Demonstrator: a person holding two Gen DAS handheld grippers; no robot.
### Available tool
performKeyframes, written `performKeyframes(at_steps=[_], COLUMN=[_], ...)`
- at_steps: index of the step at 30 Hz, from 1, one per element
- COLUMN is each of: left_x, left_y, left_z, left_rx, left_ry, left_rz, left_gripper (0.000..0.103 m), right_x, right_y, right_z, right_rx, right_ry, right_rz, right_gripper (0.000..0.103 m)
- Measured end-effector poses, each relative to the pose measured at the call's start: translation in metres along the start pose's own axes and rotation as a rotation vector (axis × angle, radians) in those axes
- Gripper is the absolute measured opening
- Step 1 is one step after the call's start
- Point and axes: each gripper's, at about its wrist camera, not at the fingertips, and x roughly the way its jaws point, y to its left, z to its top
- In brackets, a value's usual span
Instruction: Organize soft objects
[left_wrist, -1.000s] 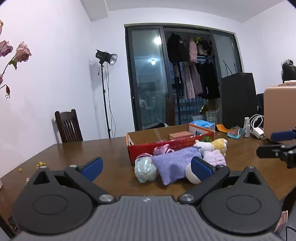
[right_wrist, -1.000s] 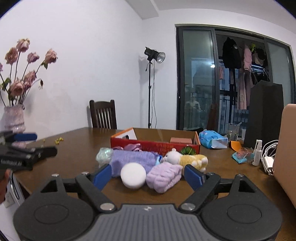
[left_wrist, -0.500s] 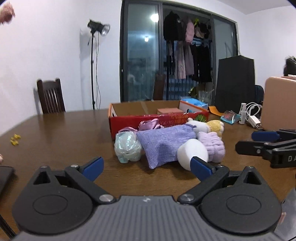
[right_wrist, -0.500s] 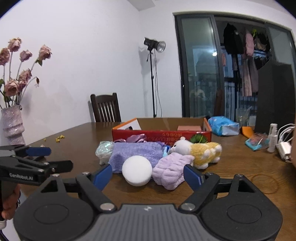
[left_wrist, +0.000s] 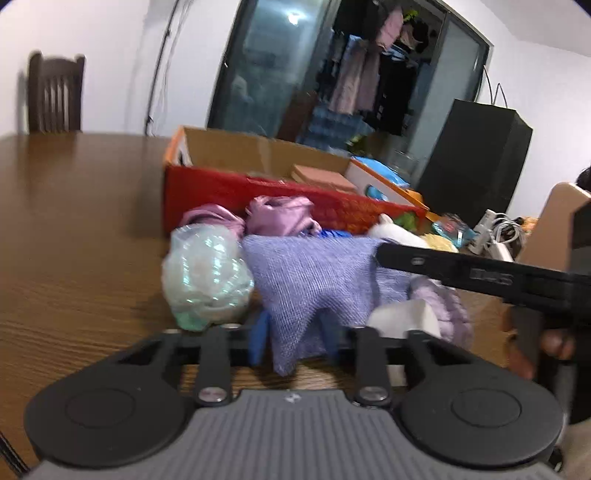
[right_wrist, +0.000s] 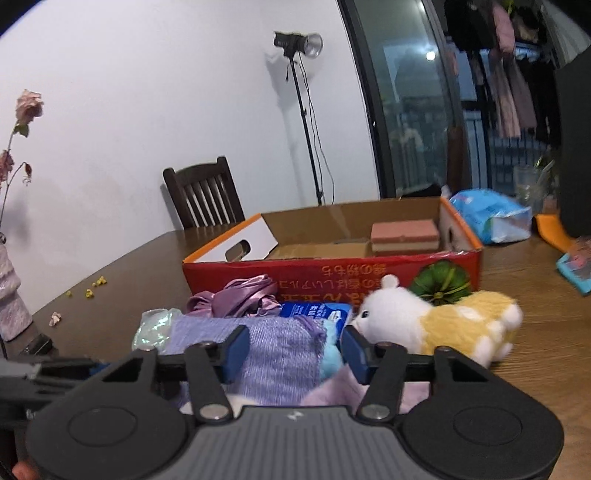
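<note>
Near table (left_wrist: 74, 236) front edge | purple knit cloth (left_wrist: 317, 273): light, limp; pinch at hem | left gripper (left_wrist: 293, 341) closing on its corner | right gripper (right_wrist: 291, 349) closing around its far end, pads not seen pressing.

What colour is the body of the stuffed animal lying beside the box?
The stuffed animal has a yellow body with white patches and a white head, clearest in the right wrist view.

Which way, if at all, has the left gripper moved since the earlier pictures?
Yes. The left gripper has come forward toward the red cardboard box, which looms larger, and its closing jaws now straddle a corner of the purple knitted cloth.
</note>
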Motion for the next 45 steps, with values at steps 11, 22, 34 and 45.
performKeyframes(at_steps=[11, 22, 34, 45], left_x=[-0.048, -0.138, -0.124, -0.121], left_y=[-0.019, -0.052, -0.054, -0.047], left_z=[0.030, -0.024, -0.103, -0.098], left_rx=[0.050, 0.034, 0.032, 0.002], left_ry=[-0.181, -0.215, 0.013, 0.016], left_rz=[-0.015, -0.128, -0.103, -0.137], left_gripper=[0.008, 0.008, 0.038, 0.020], right_x=[-0.032, -0.138, -0.142, -0.154], right_y=[0.016, 0.045, 0.039, 0.039], right_z=[0.024, 0.002, -0.097, -0.119], right_rx=[-0.032, -0.093, 0.010, 0.021], right_ry=[-0.180, -0.236, -0.008, 0.014], right_rz=[-0.010, 0.070, -0.063, -0.108], right_gripper=[0.005, 0.005, 0.016, 0.042])
